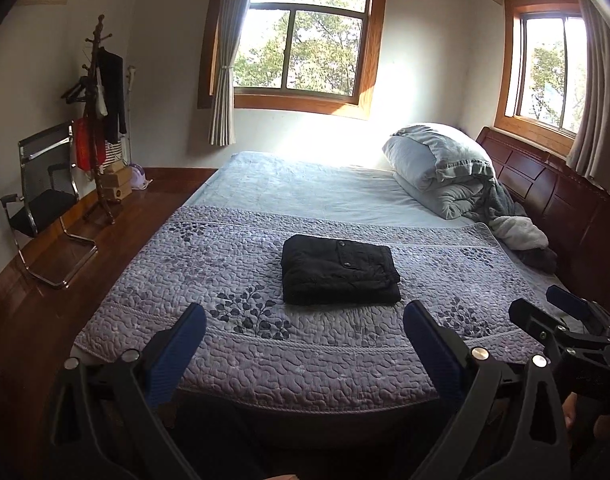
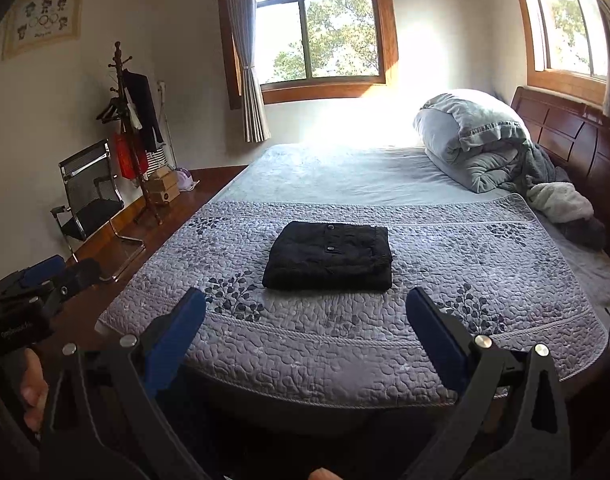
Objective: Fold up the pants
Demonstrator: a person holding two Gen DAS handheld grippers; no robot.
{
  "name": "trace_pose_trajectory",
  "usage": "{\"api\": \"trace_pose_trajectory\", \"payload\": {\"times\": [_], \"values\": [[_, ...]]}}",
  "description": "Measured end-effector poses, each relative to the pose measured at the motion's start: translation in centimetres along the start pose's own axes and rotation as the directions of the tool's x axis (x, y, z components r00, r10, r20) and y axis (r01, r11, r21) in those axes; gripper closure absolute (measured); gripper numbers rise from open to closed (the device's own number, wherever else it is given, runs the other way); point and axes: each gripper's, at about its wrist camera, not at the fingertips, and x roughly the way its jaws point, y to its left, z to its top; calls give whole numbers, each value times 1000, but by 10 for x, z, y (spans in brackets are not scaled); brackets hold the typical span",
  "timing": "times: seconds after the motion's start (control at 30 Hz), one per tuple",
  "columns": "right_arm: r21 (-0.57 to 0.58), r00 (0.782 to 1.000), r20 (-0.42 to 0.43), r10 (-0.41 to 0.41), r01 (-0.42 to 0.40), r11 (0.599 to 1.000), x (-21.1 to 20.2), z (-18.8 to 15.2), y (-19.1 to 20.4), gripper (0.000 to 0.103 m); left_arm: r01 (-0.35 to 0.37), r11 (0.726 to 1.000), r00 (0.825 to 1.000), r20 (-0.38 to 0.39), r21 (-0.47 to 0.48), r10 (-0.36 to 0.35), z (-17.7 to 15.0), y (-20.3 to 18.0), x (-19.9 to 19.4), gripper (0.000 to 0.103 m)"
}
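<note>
Fingers (image 1: 187, 332) of both my grippers spread, empty, low in frame; black pants (image 1: 340, 270) centre, folded square on the bed (image 1: 225, 368), seemingly finished.

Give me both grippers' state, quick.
Left gripper: open, empty, short of the folded pants.
Right gripper: open, empty, also short of them.
</note>
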Motion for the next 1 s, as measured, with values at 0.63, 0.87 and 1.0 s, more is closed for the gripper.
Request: {"api": "trace_pose_trajectory", "payload": {"times": [0.63, 0.87, 1.0], "values": [[-22, 999, -29, -15, 15, 1000, 28, 1, -7, 3, 6, 1000, 999, -46, 29, -5, 6, -14, 25, 4], [-11, 999, -44, -13, 13, 1000, 34, 0, -11, 3, -5, 999, 1000, -20, 45, 6, 6, -19, 27, 4], [-6, 999, -42, -13, 13, 1000, 33, 1, -12, 3, -2, 998, 1000, -23, 57, 4, 8, -22, 27, 4]]}}
